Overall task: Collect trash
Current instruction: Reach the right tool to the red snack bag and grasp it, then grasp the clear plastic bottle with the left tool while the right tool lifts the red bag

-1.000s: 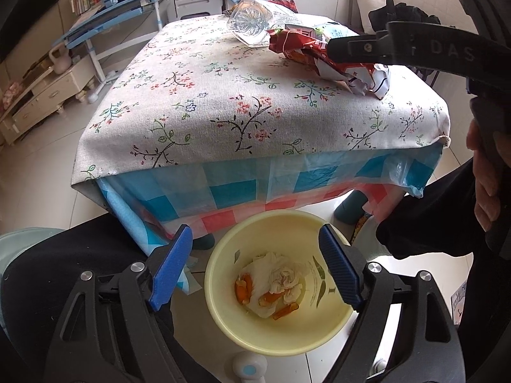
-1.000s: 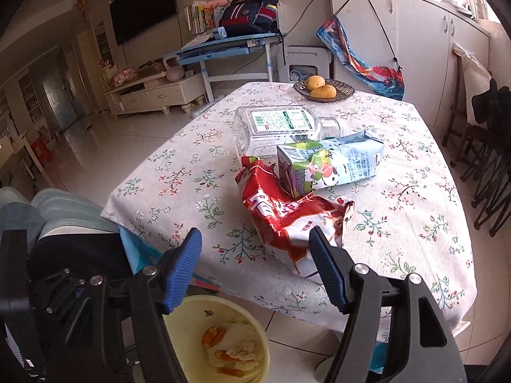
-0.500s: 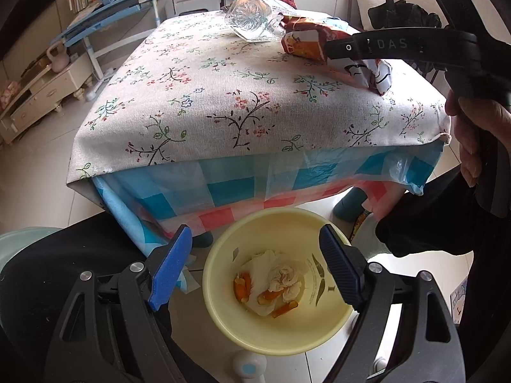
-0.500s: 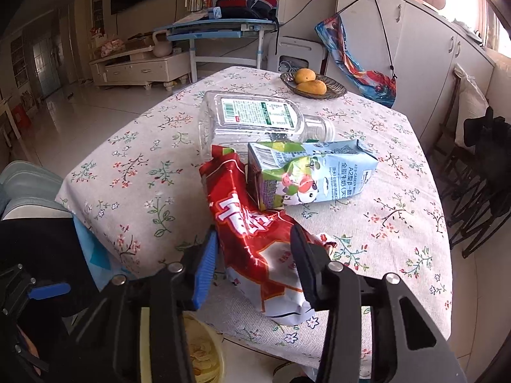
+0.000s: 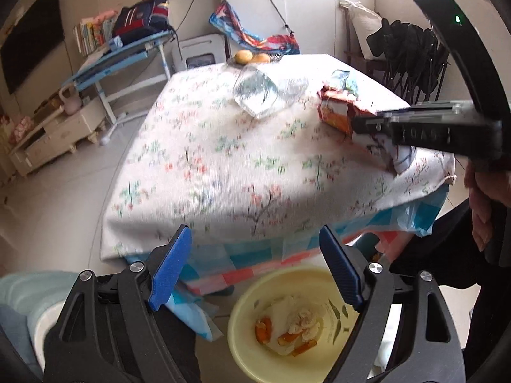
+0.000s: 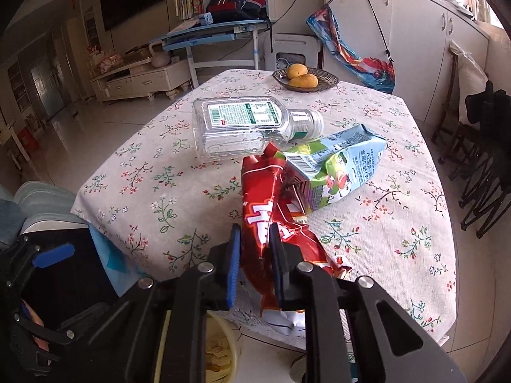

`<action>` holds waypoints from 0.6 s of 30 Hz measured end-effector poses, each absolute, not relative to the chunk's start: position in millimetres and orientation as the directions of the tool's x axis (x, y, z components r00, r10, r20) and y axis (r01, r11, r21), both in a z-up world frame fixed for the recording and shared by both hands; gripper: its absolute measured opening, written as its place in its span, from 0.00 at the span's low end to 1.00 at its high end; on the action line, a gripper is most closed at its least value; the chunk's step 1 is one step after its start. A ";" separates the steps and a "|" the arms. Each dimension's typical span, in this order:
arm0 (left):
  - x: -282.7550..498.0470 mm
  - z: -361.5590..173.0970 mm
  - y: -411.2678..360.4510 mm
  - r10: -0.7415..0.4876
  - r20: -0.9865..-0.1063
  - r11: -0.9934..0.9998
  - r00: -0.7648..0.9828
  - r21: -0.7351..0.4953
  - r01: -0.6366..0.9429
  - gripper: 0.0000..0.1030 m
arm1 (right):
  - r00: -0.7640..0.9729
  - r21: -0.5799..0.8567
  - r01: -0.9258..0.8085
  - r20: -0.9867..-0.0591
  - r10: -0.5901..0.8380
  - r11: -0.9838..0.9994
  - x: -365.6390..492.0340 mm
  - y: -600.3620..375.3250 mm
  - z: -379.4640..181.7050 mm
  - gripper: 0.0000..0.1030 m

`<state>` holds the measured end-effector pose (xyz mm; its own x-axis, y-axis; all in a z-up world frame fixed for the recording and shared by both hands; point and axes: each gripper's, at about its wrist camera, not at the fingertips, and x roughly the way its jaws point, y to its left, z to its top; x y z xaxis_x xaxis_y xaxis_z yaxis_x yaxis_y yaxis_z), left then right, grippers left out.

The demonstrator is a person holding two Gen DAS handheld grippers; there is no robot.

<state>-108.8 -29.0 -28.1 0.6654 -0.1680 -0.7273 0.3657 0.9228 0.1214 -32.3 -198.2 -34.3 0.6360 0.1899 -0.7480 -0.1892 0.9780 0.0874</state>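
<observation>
Right gripper (image 6: 254, 260) is clamping the near end of the red snack wrapper (image 6: 271, 220) – its jaws have just been closing and the foil is pinched between the blue pads. The wrapper is lying on the floral tablecloth (image 6: 159, 191) close to the near table edge, its far end touching the milk carton (image 6: 338, 169) at 1 o'clock; the clear plastic bottle (image 6: 246, 127) is lying on its side at 12. Left gripper (image 5: 255, 271) is hanging wide open with nothing in it, above the yellow bin (image 5: 255, 360), which is sitting on the floor below the table edge at 6 o'clock. The wrapper is looking light, crinkly and slick – probably flopping when lifted, so gripping a bunched fold near the end seems safest. The carton looks dented and soft, the bottle rigid but smooth
</observation>
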 end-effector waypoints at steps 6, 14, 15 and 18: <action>-55.2 7.9 -73.9 -0.145 -0.659 0.871 0.738 0.268 0.411 0.77 | 0.632 0.065 -0.180 -0.757 0.166 0.982 -31.0 -200.1 -38.3 0.25; 16.9 10.3 -118.3 -0.108 -0.683 0.819 0.723 0.351 0.454 0.77 | 0.626 0.163 -0.145 -0.749 0.218 0.976 -34.3 -219.3 -36.4 0.22; 23.2 7.3 -123.0 -0.104 -0.688 0.806 0.718 0.364 0.466 0.77 | 0.623 0.179 -0.141 -0.748 0.228 0.974 -34.1 -222.0 -36.6 0.21; 37.6 -0.8 -143.2 -0.090 -0.700 0.751 0.709 0.420 0.510 0.77 | 0.620 0.189 -0.142 -0.748 0.236 0.972 -33.1 -223.9 -37.1 0.21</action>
<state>37.6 -143.2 -0.8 0.7085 -0.0897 -0.6999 0.5099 0.7508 0.4199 -33.1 -223.9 -37.1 0.6202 0.2364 -0.7480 -0.1423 0.9716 0.1890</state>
